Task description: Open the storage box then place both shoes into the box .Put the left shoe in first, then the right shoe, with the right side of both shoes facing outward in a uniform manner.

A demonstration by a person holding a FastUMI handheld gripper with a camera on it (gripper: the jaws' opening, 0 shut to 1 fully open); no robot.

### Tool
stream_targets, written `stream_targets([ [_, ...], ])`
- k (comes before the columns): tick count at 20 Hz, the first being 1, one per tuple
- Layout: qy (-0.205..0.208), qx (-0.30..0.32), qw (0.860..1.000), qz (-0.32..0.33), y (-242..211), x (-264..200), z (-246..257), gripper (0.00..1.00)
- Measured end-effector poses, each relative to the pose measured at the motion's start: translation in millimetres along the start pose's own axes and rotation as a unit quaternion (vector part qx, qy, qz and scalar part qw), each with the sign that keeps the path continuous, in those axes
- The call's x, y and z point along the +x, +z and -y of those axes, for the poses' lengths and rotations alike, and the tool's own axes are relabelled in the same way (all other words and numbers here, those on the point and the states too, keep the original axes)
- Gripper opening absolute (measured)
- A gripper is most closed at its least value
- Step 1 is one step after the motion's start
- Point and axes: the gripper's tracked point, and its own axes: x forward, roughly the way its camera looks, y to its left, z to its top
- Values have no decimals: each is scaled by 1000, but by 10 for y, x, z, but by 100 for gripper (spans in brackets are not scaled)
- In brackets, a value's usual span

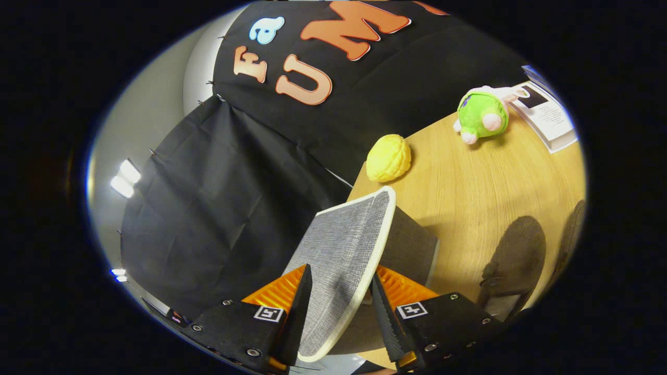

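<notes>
Gripper cam, fisheye, rides on the gripper [338,307] and looks forward along its fingers, rolled hard so the wooden table [469,192] slants. Very close to the grey box lid [346,260], which sits between the fingers with both against its faces. Beyond the lid: yellow toy [388,158], green plush [482,114]. Beside the lid: dark shoe [516,260].

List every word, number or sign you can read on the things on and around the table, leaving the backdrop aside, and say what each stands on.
On the white booklet at the far corner of the table: printed lines, too small and blurred to read.
On the gripper, whose fingers press on the grey lid between them: two square marker patterns, with no letters.
No other text can be read.
</notes>
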Motion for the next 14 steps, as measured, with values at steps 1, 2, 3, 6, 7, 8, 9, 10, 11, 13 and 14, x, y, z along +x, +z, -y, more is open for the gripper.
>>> stream_targets([
  [1, 1, 5, 1000, -3, 7, 17, 15, 62],
  [2, -10, 5, 1000, -2, 12, 9, 100, 55],
  [3, -25, 2, 1000, -1, 15, 13, 189, 39],
  [6, -19, 10, 1000, 1, 29, 16, 124, 17],
  [7, -18, 25, 1000, 5, 64, 1, 82, 13],
  [8, -14, 36, 999, 12, 113, -9, 38, 11],
  [9, -11, 40, 999, 19, 171, -17, -9, 7],
  [10, -9, 40, 999, 20, 197, -32, -64, 7],
  [11, -4, 39, 999, 23, 228, -42, -130, 6],
  [13, -5, 30, 999, 27, 277, -62, -248, 6],
  [14, -2, 23, 999, 30, 306, -81, -329, 6],
])
